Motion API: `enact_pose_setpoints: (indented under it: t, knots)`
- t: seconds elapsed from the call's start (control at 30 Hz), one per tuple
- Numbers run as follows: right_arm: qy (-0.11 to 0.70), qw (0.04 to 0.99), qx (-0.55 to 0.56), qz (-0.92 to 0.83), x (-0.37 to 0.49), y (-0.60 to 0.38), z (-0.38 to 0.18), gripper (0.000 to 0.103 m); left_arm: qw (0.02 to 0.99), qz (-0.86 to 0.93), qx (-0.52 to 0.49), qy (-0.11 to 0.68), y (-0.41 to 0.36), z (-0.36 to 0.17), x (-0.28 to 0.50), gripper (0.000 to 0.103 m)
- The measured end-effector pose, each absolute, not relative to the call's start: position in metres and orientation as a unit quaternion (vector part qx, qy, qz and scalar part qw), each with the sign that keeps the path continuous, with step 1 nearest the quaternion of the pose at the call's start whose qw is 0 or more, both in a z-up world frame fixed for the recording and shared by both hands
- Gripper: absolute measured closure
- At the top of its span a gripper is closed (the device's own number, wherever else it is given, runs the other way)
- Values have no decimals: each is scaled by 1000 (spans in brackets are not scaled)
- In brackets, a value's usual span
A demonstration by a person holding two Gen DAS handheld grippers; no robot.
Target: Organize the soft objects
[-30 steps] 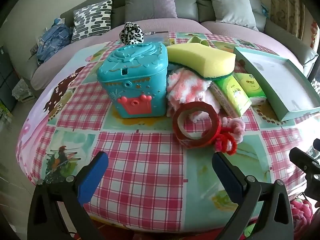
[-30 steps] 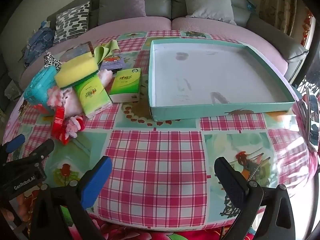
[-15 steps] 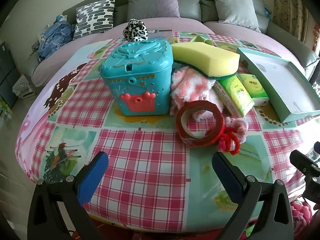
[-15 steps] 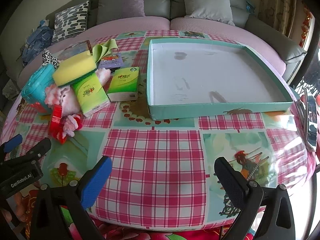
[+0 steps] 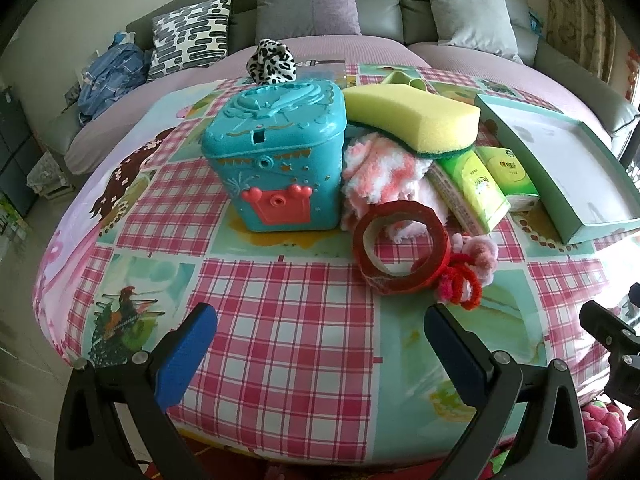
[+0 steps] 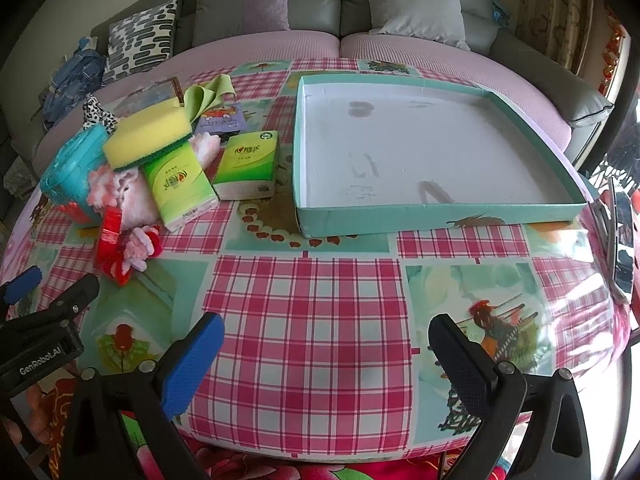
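Observation:
A pile sits on the round checked table: a yellow sponge [image 5: 412,120] [image 6: 148,136] rests on a fluffy pink-white cloth [image 5: 380,176] [image 6: 128,192] and two green tissue packs [image 5: 476,188] [image 6: 176,184]. Pink and red hair ties [image 5: 468,272] [image 6: 136,248] lie beside a red tape roll [image 5: 400,252] [image 6: 108,236]. A leopard scrunchie [image 5: 272,60] shows behind the teal toy box [image 5: 276,164] [image 6: 72,168]. The shallow teal tray [image 6: 440,212] [image 5: 560,184] lies empty on the right. My left gripper [image 5: 320,344] and right gripper [image 6: 324,352] both hang open over the near table edge, holding nothing.
A grey sofa [image 6: 320,4] with cushions curves behind the table. A green cloth [image 6: 208,96] and a small booklet [image 6: 222,120] lie behind the pile. A shiny metal object [image 6: 620,240] sits at the table's right edge. The left gripper's body [image 6: 40,336] shows at left.
The left gripper has drawn slightly back and up, so the pile looks a bit farther away. The right gripper has hardly moved. Both stay open.

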State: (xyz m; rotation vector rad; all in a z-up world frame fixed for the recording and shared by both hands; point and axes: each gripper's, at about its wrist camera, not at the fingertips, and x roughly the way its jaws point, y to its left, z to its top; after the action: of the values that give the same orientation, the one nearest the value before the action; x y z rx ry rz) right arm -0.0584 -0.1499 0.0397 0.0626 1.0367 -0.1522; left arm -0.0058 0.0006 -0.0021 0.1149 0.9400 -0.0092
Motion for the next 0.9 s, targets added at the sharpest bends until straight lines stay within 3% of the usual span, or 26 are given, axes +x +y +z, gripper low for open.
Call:
enact_pose_setpoints:
  t: [0.9]
  knots:
    - [502, 861, 32, -73, -57, -150, 35, 0, 889, -1, 73, 453, -5, -5, -7, 0]
